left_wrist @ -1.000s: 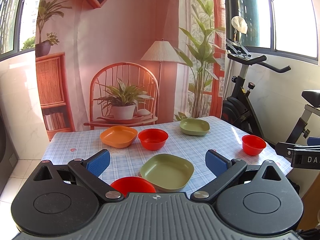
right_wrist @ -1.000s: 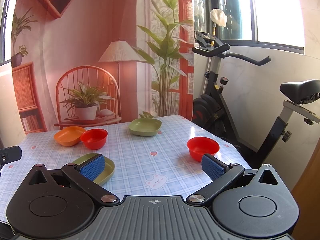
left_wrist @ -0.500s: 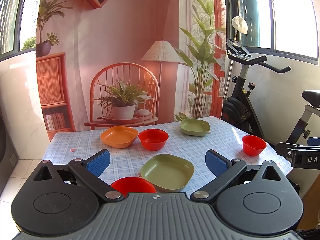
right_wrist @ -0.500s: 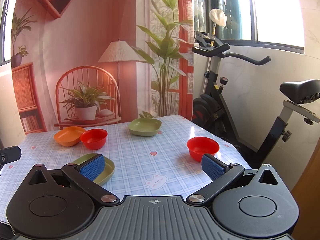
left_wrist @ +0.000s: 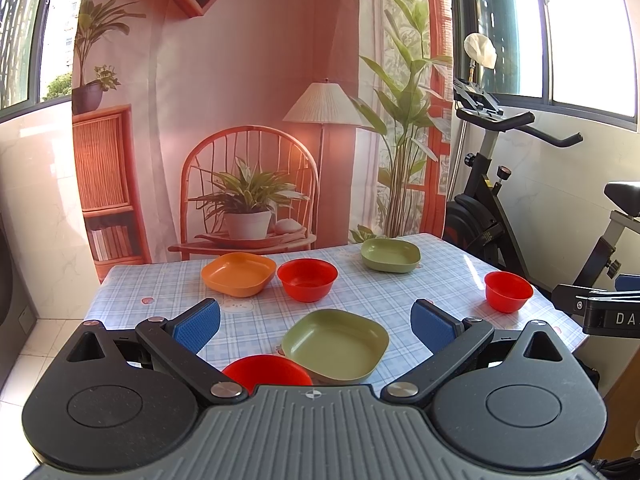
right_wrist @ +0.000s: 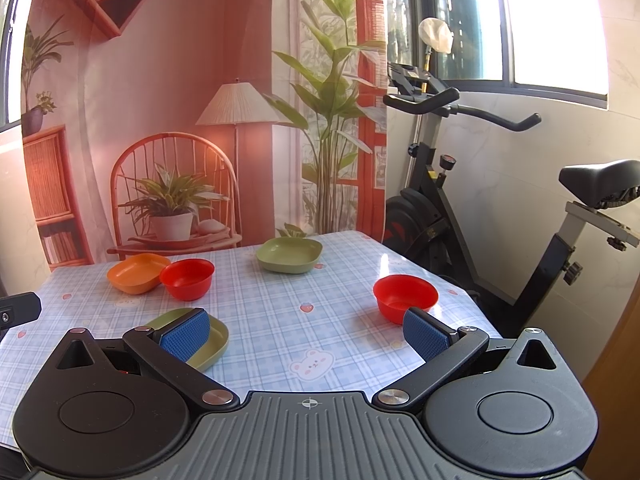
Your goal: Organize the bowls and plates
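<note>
Nothing has really moved since a second ago, both grippers hang in the same spot above the near edge of the table and every dish sits where it was. Left gripper has its jaws spread wide with nothing between them, same for the right gripper. Plenty of bare checked tablecloth in the middle and toward the near right corner, so lots of room there. Room-wise it's a printed backdrop behind the table and an exercise bike crowding the right side. Near green plate lies right ahead of the left gripper, with a red bowl just beside it, half hidden by the gripper body. Further back an orange plate and a second red bowl sit close together, can't tell if they touch. Far green plate is near the back edge, and a third red bowl is just ahead of the right gripper's right finger, close to the table's right edge.
</note>
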Demonstrator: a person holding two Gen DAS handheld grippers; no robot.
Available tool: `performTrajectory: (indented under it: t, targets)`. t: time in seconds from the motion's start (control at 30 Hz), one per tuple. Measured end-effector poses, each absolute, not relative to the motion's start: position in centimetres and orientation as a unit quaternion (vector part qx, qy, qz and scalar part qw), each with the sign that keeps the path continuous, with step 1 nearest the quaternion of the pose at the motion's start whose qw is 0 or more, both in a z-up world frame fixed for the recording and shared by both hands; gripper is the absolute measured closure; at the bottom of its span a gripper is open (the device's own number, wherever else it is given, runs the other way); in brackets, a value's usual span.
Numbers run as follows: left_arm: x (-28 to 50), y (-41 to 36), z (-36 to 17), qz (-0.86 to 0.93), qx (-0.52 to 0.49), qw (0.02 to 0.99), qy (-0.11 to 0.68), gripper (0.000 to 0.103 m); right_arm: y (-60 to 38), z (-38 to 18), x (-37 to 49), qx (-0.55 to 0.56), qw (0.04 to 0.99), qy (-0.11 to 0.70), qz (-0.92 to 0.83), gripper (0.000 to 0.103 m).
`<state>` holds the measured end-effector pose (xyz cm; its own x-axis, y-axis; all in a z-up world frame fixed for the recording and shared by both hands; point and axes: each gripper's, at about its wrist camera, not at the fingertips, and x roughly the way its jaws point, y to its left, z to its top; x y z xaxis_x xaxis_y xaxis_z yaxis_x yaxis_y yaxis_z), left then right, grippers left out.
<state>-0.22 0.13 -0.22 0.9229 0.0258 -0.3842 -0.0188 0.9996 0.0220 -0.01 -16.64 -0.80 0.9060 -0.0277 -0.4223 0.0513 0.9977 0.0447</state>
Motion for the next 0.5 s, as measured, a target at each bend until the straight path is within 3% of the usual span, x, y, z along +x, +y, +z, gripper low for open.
performTrajectory:
  t: [0.5]
  targets:
    - [-0.14, 0.31, 0.12, 0.011, 0.001, 0.98, 0.2, 0.001, -16.6, -0.96, 0.11, 0.03, 0.976, 0.216, -0.019, 0.0]
